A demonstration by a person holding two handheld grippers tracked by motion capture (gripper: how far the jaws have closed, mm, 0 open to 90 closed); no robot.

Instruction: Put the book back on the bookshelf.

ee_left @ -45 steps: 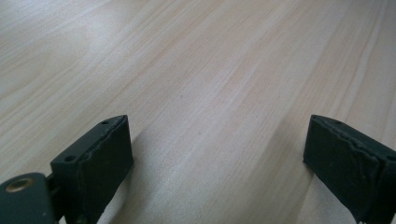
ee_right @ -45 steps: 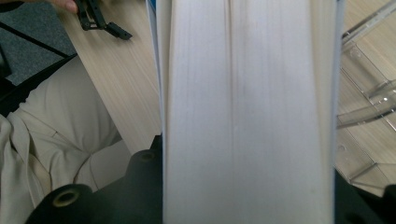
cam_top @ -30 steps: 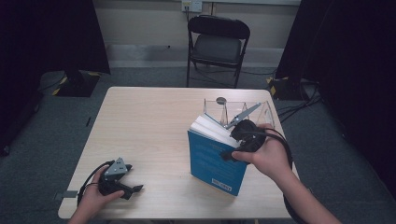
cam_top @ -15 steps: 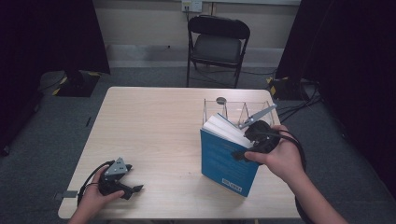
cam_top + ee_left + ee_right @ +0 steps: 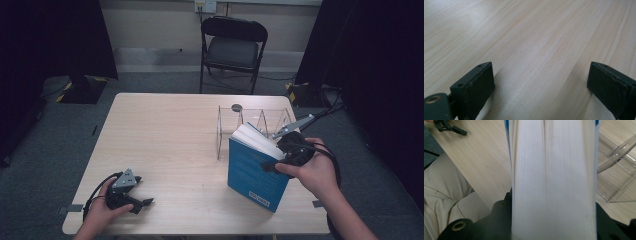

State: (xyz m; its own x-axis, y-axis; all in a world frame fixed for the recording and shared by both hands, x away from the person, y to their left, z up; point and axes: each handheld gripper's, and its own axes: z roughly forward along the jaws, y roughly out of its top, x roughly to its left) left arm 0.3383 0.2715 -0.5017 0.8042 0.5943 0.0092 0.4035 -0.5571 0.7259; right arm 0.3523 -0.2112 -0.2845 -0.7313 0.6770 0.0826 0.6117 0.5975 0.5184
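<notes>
My right gripper point(image 5: 280, 161) has its jaws clamped across the thick blue paperback point(image 5: 253, 171), pages squeezed between them, and I'm holding the book upright and tilted, its lower corner near the table's point(image 5: 165, 130) front edge, just in front of the clear acrylic rack point(image 5: 252, 122). My left gripper point(image 5: 136, 202) rests on the table well to the left of the rack, jaws spread wide over bare wood, gripping nothing

You have a thick blue-covered book point(image 5: 256, 172) standing upright and slightly tilted near the table's point(image 5: 165, 135) right front edge, white page block point(image 5: 554, 180) facing up and toward you. It stands just in front of the clear acrylic rack point(image 5: 250, 122), gripped across its thickness.
</notes>
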